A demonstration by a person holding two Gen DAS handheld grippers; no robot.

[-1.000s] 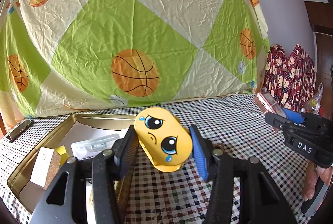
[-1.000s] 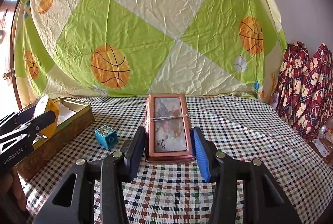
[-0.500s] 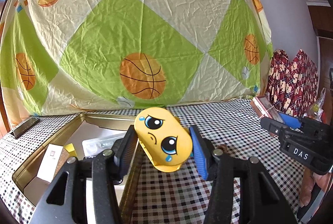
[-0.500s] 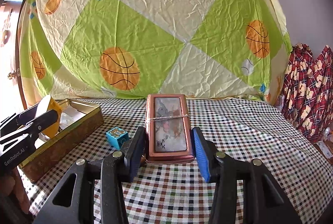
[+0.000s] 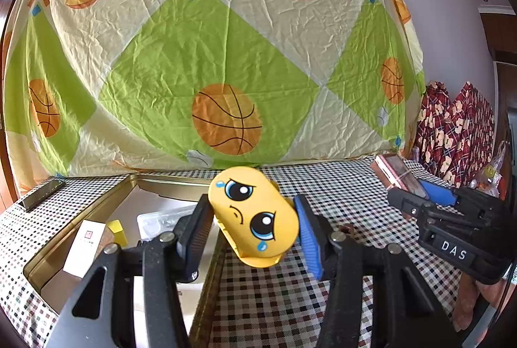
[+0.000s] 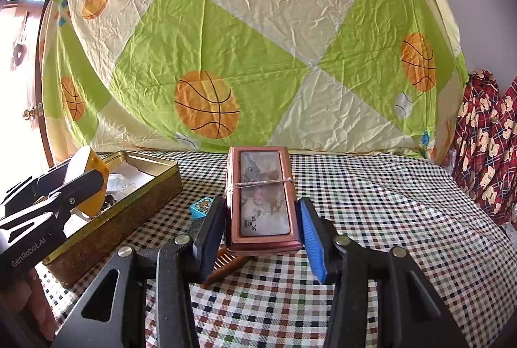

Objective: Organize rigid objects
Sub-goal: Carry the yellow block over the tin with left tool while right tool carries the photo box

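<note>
Checked table [image 6: 371, 218] with a few things on it
A gold tin [image 6: 135, 202] near its left edge; blue cube [image 6: 201, 208] beside it; dark phone [image 5: 42, 193] at the far-left corner.

Tin [image 6: 129, 212] on counter [image 6: 371, 218], left side; card box [image 5: 84, 246], small block [image 5: 117, 230] and clear packet [image 5: 161, 217] inside. Cube [image 6: 201, 208] just right of tin, comb [image 6: 226, 264] nearer. Phone [image 5: 41, 193] left of tin, at counter's edge. Sheet [image 6: 258, 41] hung behind tin.

1. Home interior, likely a living room or bedroom.
2. Basketball-print bedsheet [image 6: 258, 50] hung as backdrop at 12 o'clock.
3. Checked tablecloth [image 6: 371, 202] over table.
4. Bear-print plaid fabric [image 6: 488, 134] at 3 o'clock.
5. Wooden door with knob [image 6: 30, 113] at 9 o'clock.
</note>
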